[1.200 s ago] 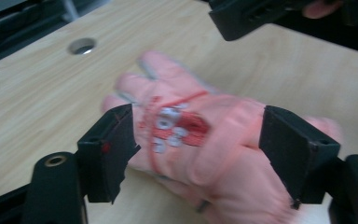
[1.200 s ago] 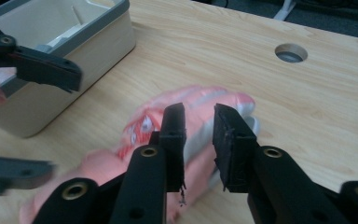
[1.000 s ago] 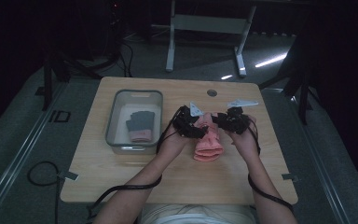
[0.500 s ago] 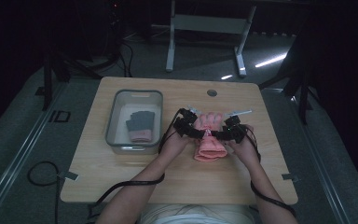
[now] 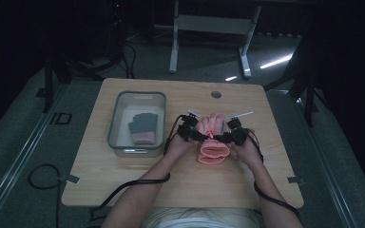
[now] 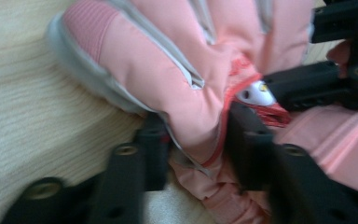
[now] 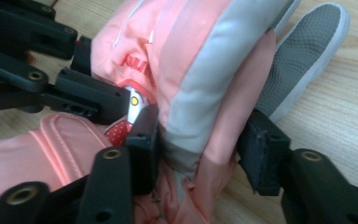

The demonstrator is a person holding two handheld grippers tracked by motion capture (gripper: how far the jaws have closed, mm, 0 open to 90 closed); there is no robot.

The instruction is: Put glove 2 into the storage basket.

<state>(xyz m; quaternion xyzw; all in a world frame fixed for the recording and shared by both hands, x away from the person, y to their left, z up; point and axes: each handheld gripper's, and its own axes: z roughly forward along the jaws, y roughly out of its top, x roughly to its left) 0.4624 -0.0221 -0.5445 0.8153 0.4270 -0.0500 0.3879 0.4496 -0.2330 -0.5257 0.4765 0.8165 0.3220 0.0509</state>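
Both tongs (image 5: pixel 197 134) (image 5: pixel 228 137) clamp pink glove (image 5: pixel 212 142), lengthwise, fingertips pointing away from person.

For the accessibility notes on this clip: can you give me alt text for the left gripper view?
Two black jaws rise from the bottom and pinch a fold of a pink glove with grey trim, lying on a light wooden table. At right, the right gripper reaches in to the same glove beside a small white tag.
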